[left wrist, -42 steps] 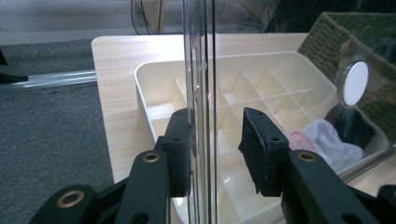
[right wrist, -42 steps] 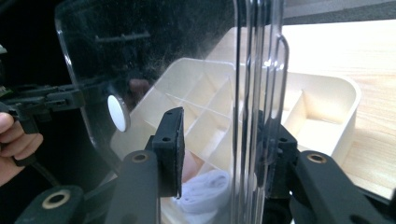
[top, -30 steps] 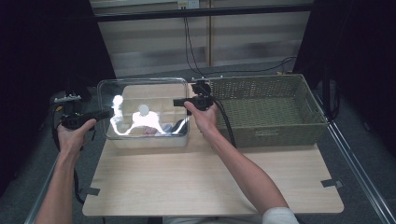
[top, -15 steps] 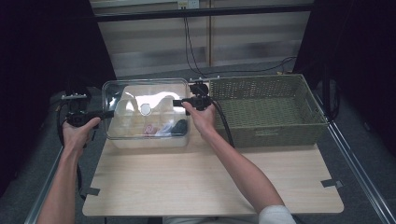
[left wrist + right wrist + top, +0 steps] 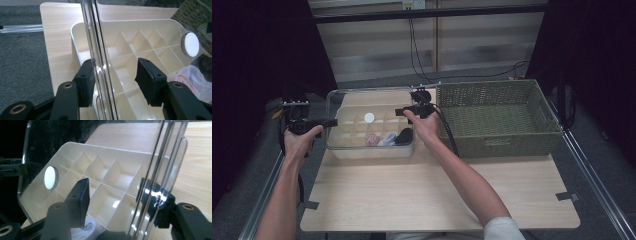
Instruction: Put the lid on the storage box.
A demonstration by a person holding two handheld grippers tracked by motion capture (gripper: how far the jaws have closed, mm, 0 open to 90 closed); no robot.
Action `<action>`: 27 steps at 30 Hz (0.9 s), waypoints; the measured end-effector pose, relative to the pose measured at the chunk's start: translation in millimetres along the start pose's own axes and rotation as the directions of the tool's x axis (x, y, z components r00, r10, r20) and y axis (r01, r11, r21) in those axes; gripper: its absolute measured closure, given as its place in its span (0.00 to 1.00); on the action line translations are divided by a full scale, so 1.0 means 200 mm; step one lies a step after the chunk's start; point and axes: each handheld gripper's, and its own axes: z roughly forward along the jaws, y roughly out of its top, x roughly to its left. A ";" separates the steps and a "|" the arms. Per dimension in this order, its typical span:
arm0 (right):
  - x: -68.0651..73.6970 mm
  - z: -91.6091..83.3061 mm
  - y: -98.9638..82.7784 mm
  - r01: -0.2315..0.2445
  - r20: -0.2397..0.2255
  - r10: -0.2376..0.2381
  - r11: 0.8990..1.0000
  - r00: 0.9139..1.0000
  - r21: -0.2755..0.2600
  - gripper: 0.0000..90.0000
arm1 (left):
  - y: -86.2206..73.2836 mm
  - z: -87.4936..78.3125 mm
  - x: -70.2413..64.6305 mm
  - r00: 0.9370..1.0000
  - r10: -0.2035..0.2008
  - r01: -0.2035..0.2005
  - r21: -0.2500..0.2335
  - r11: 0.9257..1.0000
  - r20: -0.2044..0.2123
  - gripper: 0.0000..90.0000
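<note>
A clear plastic lid (image 5: 357,102) with a white round knob (image 5: 369,118) lies over a cream compartment box (image 5: 372,151). My left gripper (image 5: 331,122) is at the lid's left edge and my right gripper (image 5: 401,111) at its right edge. The left gripper's (image 5: 116,75) jaws have just been opening; the lid's rim (image 5: 96,50) stands between them, close by one pad and well clear of the other. The right gripper's (image 5: 116,192) jaws have also been opening, with the rim (image 5: 155,170) near one pad. The box holds pink, white and black cloth pieces (image 5: 389,138).
A green woven basket (image 5: 497,145) stands right of the box, close behind my right hand. The wooden table (image 5: 437,195) stretches toward the person. Cables run along the back, and a metal rail (image 5: 592,170) lines the right side.
The lid has come down from a raised, glaring tilt to lie flat over the box. The left hand sank a little with it. The right hand kept its place.
</note>
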 end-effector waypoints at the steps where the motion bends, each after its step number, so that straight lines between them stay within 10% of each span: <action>1: 0.00 0.01 0.00 0.007 0.008 -0.007 1.000 1.000 0.005 0.43 | 0.00 0.01 0.01 1.000 0.006 -0.006 0.009 1.000 -0.001 0.55; 27: -0.02 0.13 -0.06 -0.007 0.032 0.006 0.999 0.999 0.048 0.29 | -0.08 0.09 0.08 0.999 -0.047 0.046 0.019 0.999 0.021 0.49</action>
